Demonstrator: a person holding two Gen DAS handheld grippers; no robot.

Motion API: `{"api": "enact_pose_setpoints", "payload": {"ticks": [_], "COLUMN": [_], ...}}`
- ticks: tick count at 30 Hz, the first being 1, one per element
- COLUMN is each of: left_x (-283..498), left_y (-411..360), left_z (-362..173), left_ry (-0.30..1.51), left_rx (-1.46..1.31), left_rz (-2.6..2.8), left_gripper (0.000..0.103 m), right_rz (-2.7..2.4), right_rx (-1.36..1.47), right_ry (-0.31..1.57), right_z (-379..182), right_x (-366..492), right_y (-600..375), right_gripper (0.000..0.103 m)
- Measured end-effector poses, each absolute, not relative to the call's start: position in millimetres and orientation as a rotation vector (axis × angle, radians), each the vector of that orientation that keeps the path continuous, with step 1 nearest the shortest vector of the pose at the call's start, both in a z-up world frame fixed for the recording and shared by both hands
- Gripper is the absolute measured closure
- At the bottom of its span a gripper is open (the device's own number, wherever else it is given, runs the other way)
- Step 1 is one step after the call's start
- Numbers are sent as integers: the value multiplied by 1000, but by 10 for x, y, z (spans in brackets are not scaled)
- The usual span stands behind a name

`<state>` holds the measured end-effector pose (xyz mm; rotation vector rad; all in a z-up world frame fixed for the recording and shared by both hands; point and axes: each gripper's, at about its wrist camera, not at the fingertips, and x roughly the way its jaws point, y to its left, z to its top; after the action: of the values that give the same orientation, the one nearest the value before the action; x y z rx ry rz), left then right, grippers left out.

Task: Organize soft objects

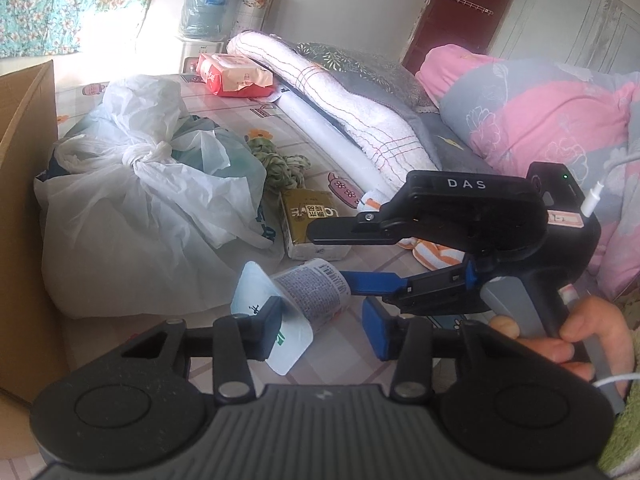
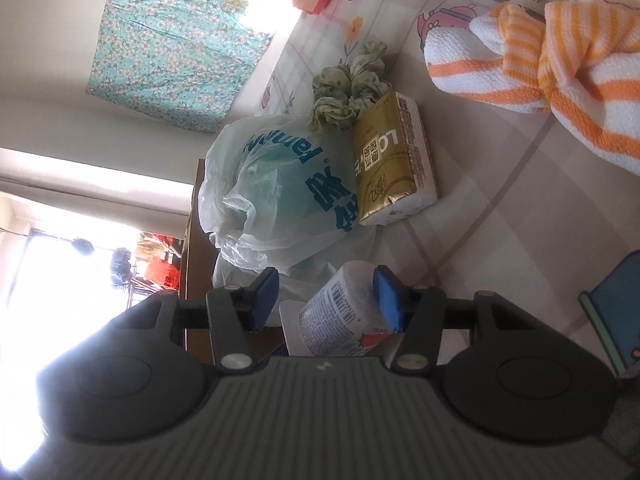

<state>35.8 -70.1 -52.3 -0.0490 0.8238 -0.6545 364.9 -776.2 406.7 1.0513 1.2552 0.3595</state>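
Left wrist footage is filled along its lower edge by the left gripper (image 1: 322, 324). Its two blue pads are held apart, one in front of the foil lid of a single plastic cup (image 1: 316, 292) and the other clear of the cup's wall. The cup is laid on its side on the patterned mat (image 1: 248, 120), its lid turned towards the camera. One right gripper (image 1: 332, 259) is seen entering from the right, held by one hand (image 1: 580, 336), with one blue finger reaching the cup's base. In the right wrist view the cup (image 2: 340, 312) is framed between the two pads of the right gripper (image 2: 326, 300). One pad is laid against the cup's wall and the other sits just beside the lid's rim, so whether the cup is actually clamped cannot be told. Two plastic bags are counted beyond the cup: one white knotted bag (image 1: 132, 208) and one bag with blue lettering (image 2: 288, 184), touching each other. One gold tissue pack (image 2: 392, 160) is set just beside the lettered bag, with one crumpled green cloth (image 2: 348, 92) behind it. One orange-striped towel (image 2: 540, 72) is bunched well apart to the right. One red packet (image 1: 236, 74), one rolled white blanket (image 1: 352, 92), one pink quilt (image 1: 540, 112) and one cardboard box (image 1: 24, 160) are also seen.
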Motion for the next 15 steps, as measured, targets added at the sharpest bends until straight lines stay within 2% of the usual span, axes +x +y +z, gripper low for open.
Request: {"api": "enact_pose_setpoints", "payload": {"ticks": [10,15], "left_x": [348,359], "left_y": [-910,-986], "left_z": [-485,-500], "left_ry": [784,774], "left_rx": [11,41], "left_rz": [-703,-717], "left_gripper": [56,55], "right_rz": [310,300], "right_rx": [1132,1109], "right_ry": [1294,1301], "right_z": [3849,3853], "right_x": [3621,3615], "right_y": [-7845,-7833], "right_gripper": [49,43]}}
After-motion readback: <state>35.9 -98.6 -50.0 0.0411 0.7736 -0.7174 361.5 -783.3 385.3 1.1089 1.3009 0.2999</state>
